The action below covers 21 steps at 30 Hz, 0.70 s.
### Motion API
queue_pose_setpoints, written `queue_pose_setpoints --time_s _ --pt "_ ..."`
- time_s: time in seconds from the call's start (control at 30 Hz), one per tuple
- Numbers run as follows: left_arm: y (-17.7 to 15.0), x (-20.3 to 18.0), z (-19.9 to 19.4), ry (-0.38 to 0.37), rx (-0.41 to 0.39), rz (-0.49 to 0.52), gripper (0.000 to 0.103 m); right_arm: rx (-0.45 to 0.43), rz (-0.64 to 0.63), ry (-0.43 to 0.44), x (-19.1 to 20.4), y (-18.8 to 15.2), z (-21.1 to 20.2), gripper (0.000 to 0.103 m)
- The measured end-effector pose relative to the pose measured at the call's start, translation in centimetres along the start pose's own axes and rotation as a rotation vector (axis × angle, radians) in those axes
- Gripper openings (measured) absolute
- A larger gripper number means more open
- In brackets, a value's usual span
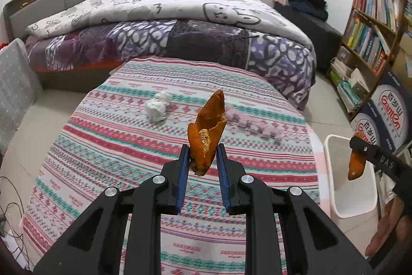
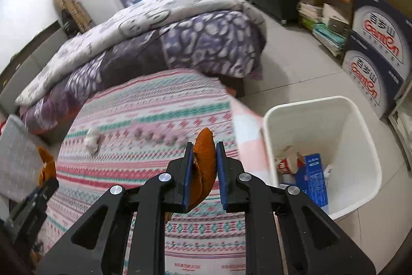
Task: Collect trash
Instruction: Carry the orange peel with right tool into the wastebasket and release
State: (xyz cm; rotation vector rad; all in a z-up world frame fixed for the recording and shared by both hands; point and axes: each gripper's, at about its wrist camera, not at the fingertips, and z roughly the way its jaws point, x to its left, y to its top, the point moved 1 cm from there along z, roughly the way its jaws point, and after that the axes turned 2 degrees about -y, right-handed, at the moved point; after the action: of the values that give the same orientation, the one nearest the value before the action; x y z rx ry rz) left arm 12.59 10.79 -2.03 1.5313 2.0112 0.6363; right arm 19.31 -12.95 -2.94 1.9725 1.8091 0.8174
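Note:
My left gripper (image 1: 203,150) is shut on an orange peel (image 1: 207,129) and holds it upright above the patterned tablecloth (image 1: 116,146). My right gripper (image 2: 203,148) is shut on a second orange peel (image 2: 204,161); in the left wrist view that peel (image 1: 356,164) hangs over the white trash bin (image 1: 334,197). The bin (image 2: 360,120) stands on the floor right of the table and holds a blue carton (image 2: 312,179) and other trash. A crumpled white tissue (image 1: 157,107) and a pinkish knobbly strip (image 1: 253,125) lie on the cloth.
A bed with purple and white quilts (image 1: 167,25) stands behind the table. A bookshelf (image 1: 370,30) and stacked water cartons (image 2: 373,63) are at the right. A grey cushion (image 1: 15,84) is at the left, with cables (image 1: 13,210) on the floor.

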Motion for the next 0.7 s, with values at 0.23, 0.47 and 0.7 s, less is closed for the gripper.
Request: queue_pose_setpoints --time_s 0.23,0.47,0.7 --pt "0.2 -2.9 -0.3 -0.039 -0.032 0.041 0.022 -0.032 0.070 -0.028 -3.2 1.1 -0.9 0.017" --pt "0.0 -4.8 0.0 -0.062 -0.028 0.065 0.022 -0.054 0.137 -0.073 -6.6 2.0 -1.5 0.017" --pt "-0.1 -6.7 0.4 -0.084 -0.028 0.084 0.022 -0.068 0.203 -0.102 -9.9 2.6 -2.1 0.017"
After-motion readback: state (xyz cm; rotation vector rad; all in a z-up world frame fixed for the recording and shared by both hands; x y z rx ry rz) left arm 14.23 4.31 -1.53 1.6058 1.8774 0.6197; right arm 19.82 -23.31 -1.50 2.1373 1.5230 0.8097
